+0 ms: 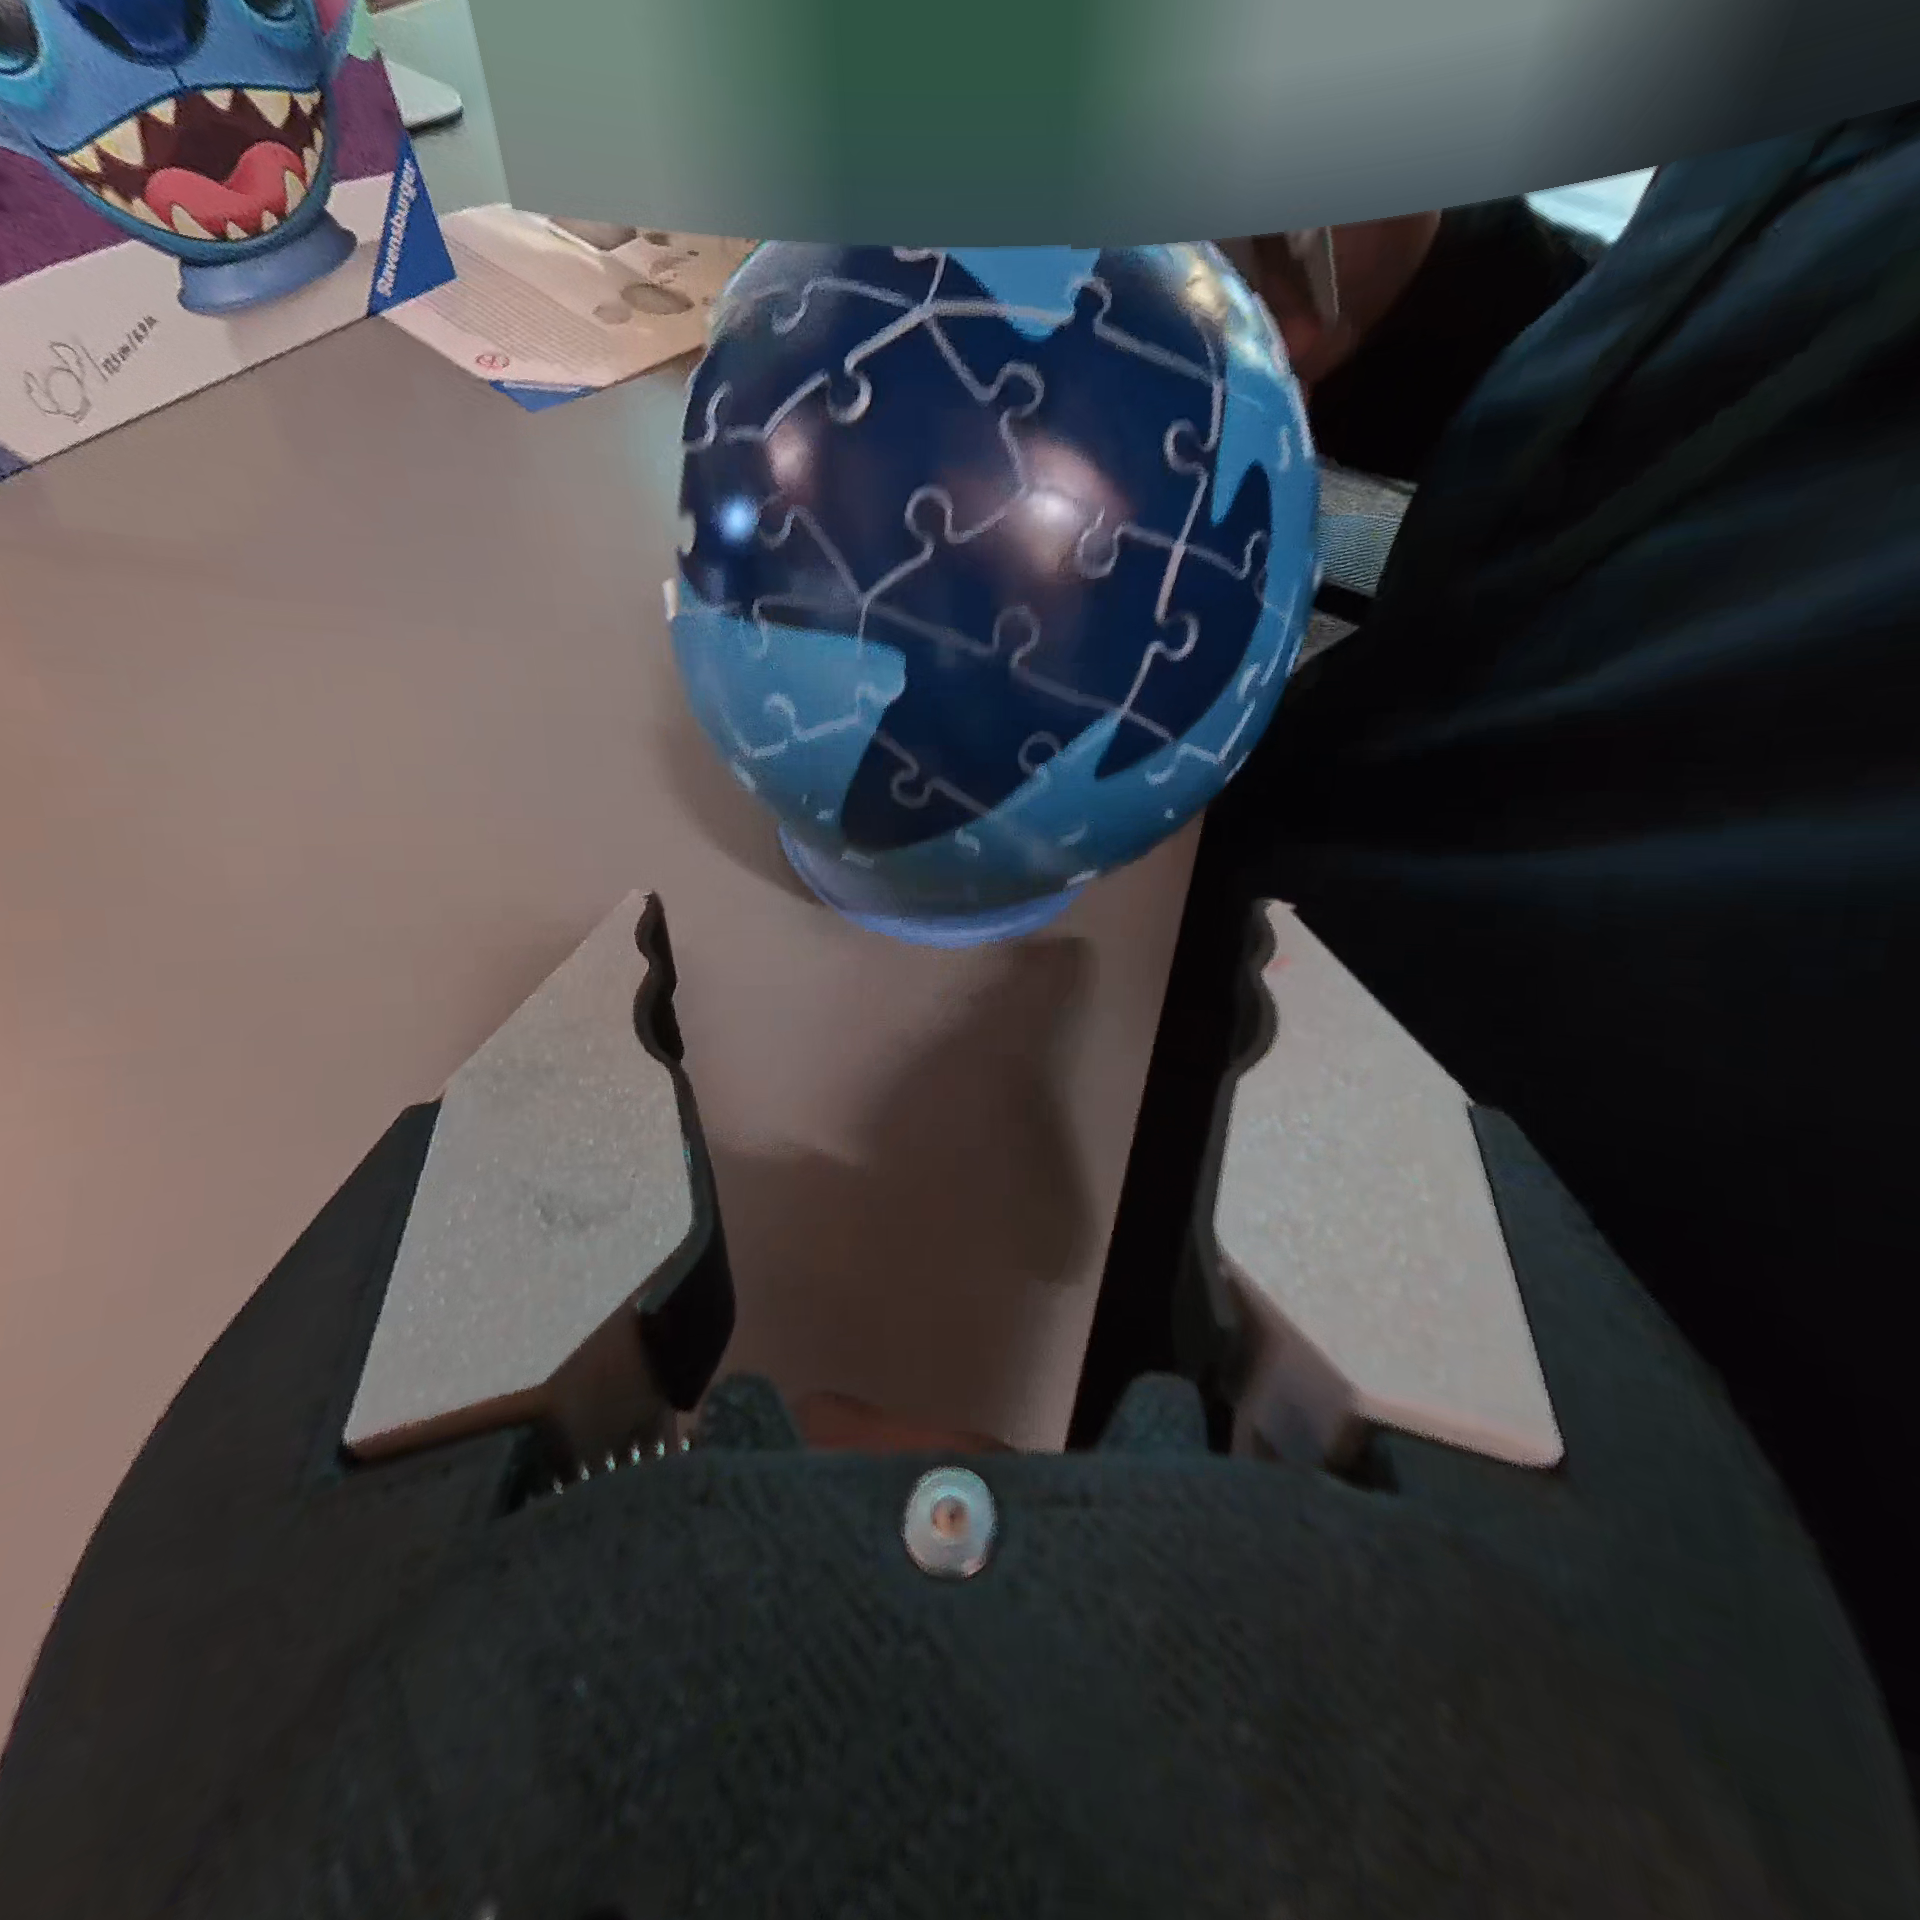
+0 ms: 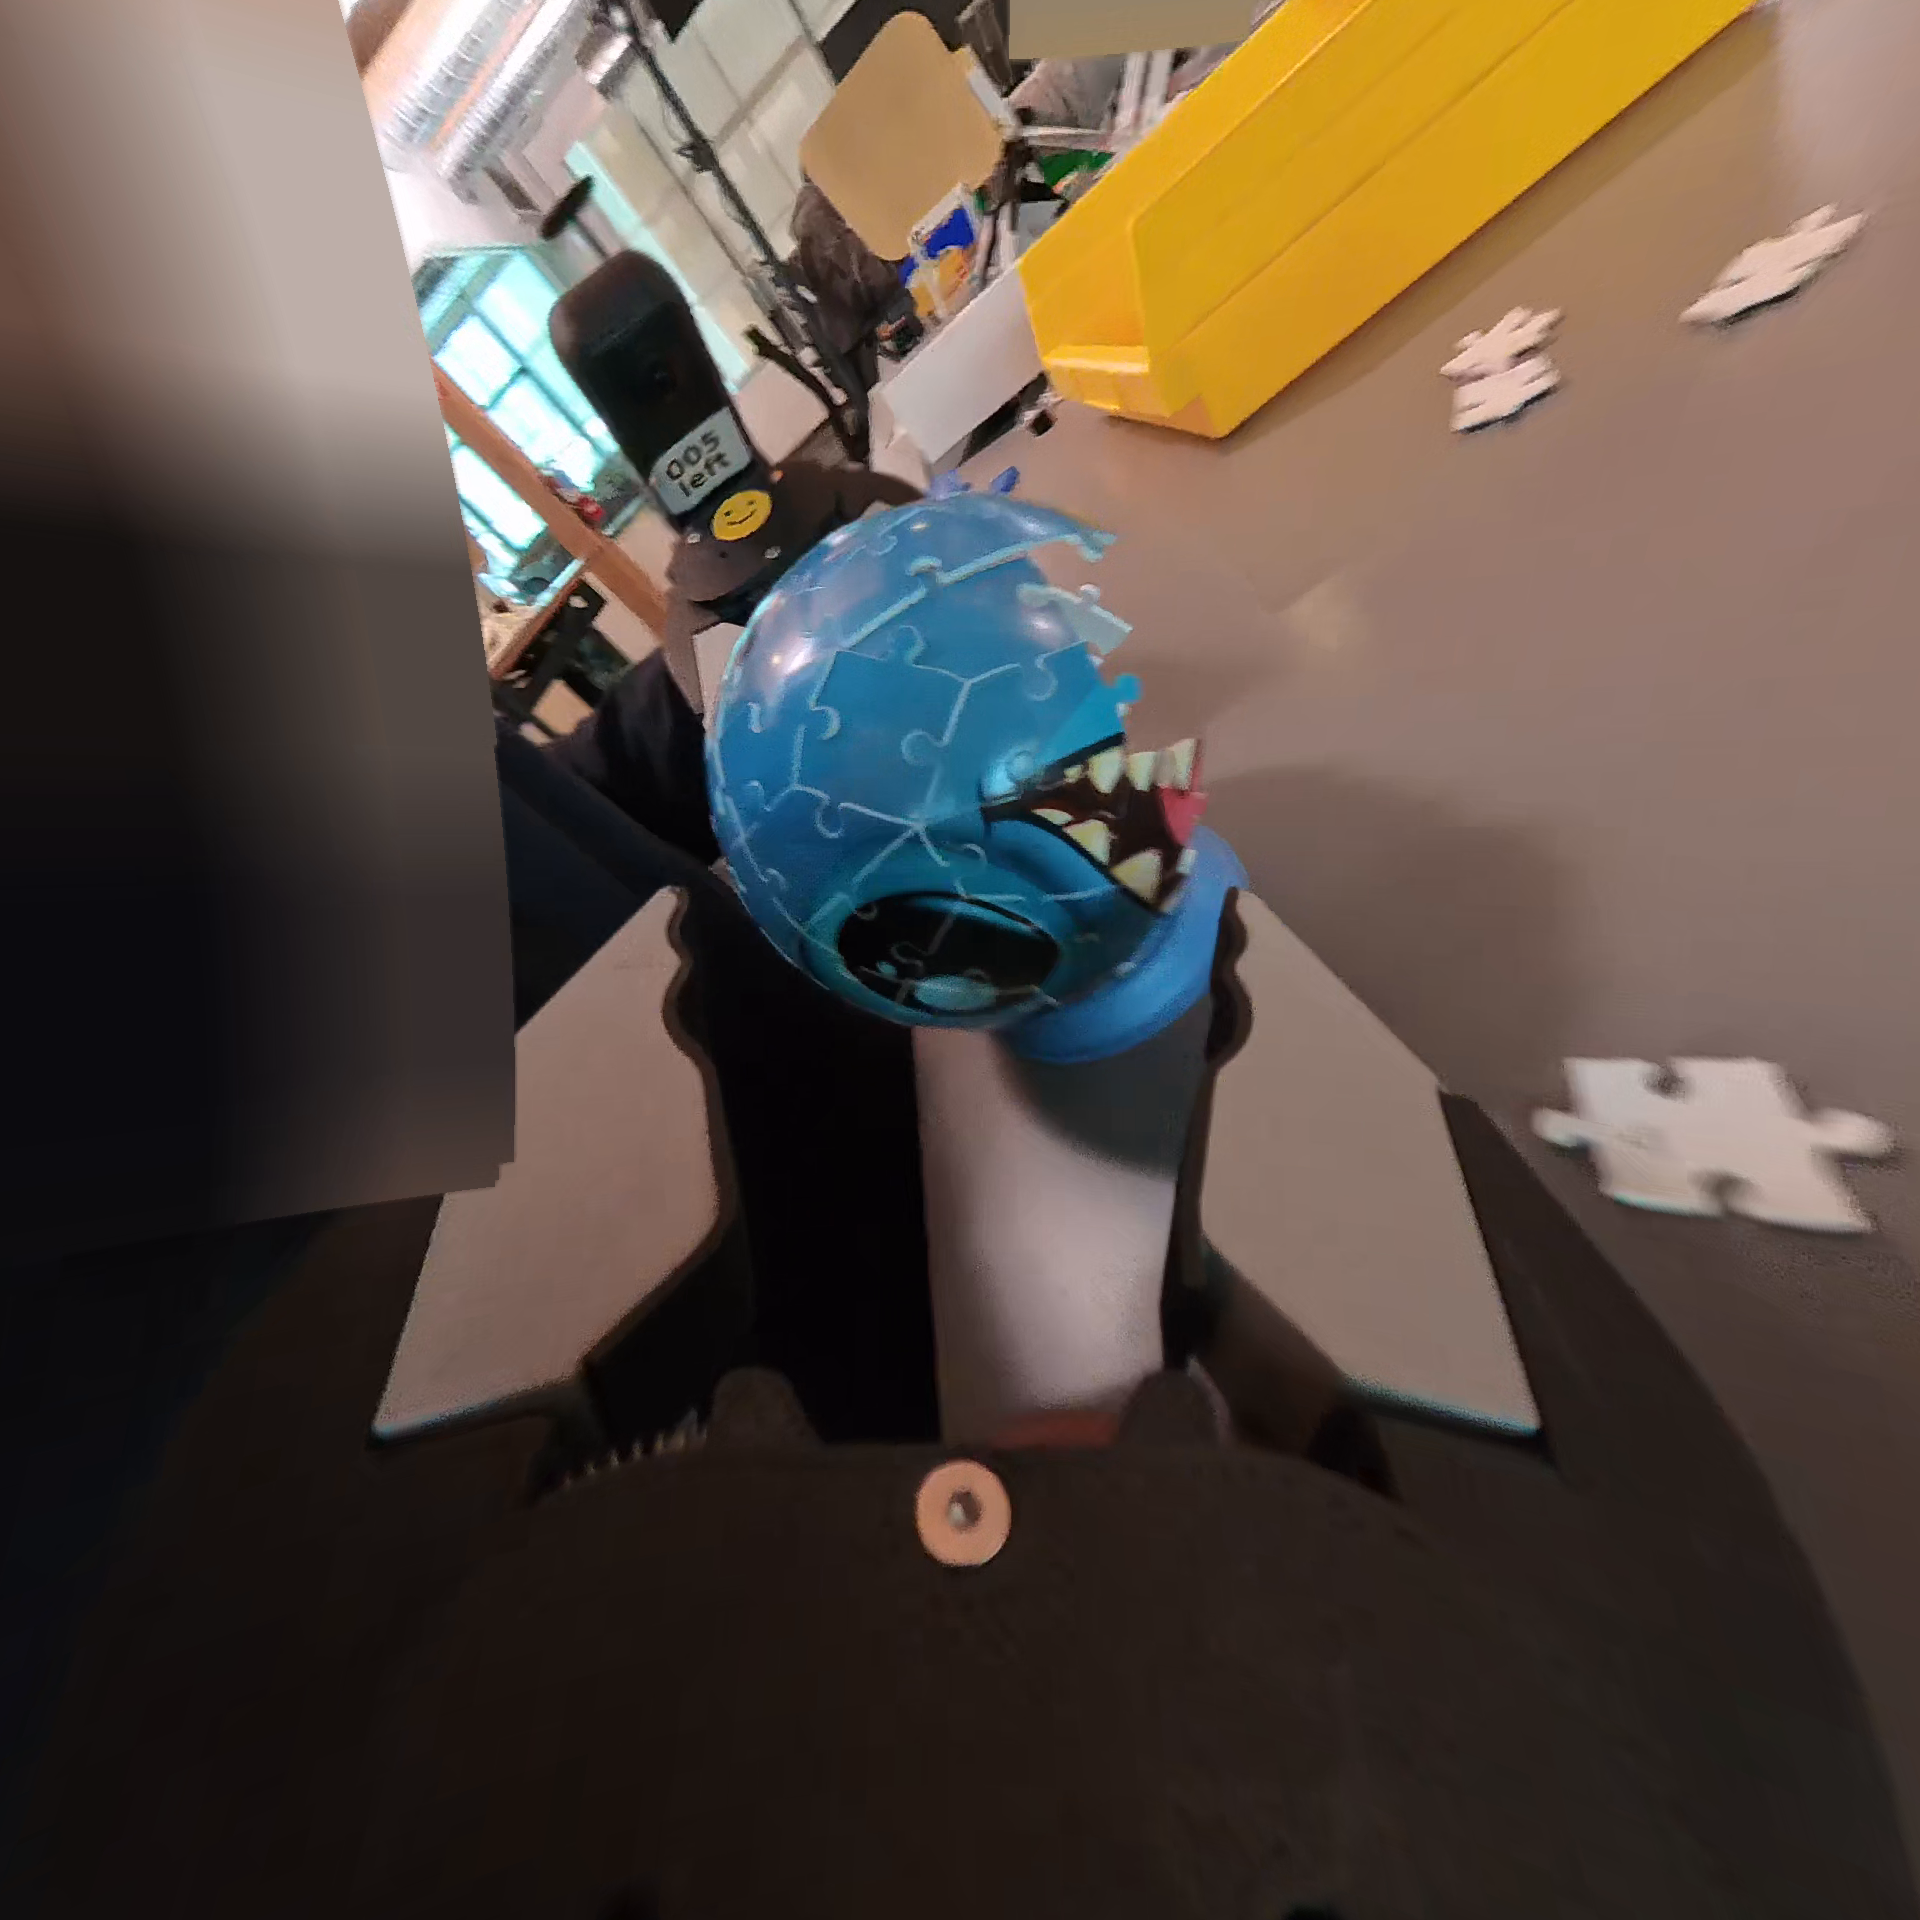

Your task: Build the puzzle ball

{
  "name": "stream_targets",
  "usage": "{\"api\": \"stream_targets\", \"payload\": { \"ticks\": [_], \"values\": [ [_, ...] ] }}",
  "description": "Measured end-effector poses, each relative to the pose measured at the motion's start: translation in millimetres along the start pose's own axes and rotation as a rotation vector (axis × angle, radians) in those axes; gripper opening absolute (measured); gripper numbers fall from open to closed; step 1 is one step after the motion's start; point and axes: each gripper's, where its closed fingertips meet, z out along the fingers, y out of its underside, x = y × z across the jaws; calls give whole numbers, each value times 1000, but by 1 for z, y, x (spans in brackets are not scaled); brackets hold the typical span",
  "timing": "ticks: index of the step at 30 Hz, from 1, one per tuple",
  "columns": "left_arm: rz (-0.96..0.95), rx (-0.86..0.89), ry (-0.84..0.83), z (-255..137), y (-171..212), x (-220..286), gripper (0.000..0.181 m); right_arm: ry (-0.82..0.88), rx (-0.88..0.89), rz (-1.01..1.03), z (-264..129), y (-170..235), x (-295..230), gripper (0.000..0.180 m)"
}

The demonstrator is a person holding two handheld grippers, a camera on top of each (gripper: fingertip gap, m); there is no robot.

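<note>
The puzzle ball [image 1: 987,561] is blue with a dark blue patch and stands on a blue ring stand [image 1: 925,914] near the table's edge. My left gripper [image 1: 956,925] is open and empty, with its tips just short of the stand. In the right wrist view the ball [image 2: 914,769] shows a toothy mouth, an eye and a jagged open gap at its upper right. My right gripper [image 2: 956,914] is open, with the ball's lower part and stand [image 2: 1132,997] at its fingertips. I cannot tell whether they touch. The left gripper's body [image 2: 717,488] shows behind the ball.
The puzzle box [image 1: 208,208] and a paper leaflet [image 1: 582,301] lie at the back left. Loose white-backed pieces [image 2: 1714,1143] [image 2: 1507,364] [image 2: 1777,265] lie on the brown table [image 2: 1558,675]. A yellow bin [image 2: 1299,260] stands behind. A person's dark clothing [image 1: 1610,727] is beside the ball. Spacing between my two grippers at the tips: around 15 cm.
</note>
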Motion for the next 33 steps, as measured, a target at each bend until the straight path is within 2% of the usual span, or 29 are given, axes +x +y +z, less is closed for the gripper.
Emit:
{"api": "stream_targets", "payload": {
  "ticks": [2,4,6,11,15,18,22,26,33],
  "values": [
    [-21,-7,-9,-4,8,-5,107,96,11,-31,-21,-8,20,90],
    [-46,-6,5,-4,10,-7,107,220,6,-39,-42,-16,49,75],
    [-54,-5,8,-3,9,-11,104,298,-30,-37,-54,-17,74,69],
    [-54,-65,28,2,16,-14,104,383,-280,-77,-49,11,104,68],
    [-34,-148,-2,7,27,-22,105,420,-349,-193,-42,18,109,67],
    [-19,-219,-37,11,37,-27,104,243,-348,-318,-30,17,78,61],
    [38,-301,-124,18,46,-37,103,-25,-421,-443,-12,35,46,64],
    [45,-304,-165,26,42,-38,107,-119,-528,-515,9,46,49,73],
    [81,-276,-270,31,33,-45,113,-254,-535,-493,31,41,38,78]
  ]
}}
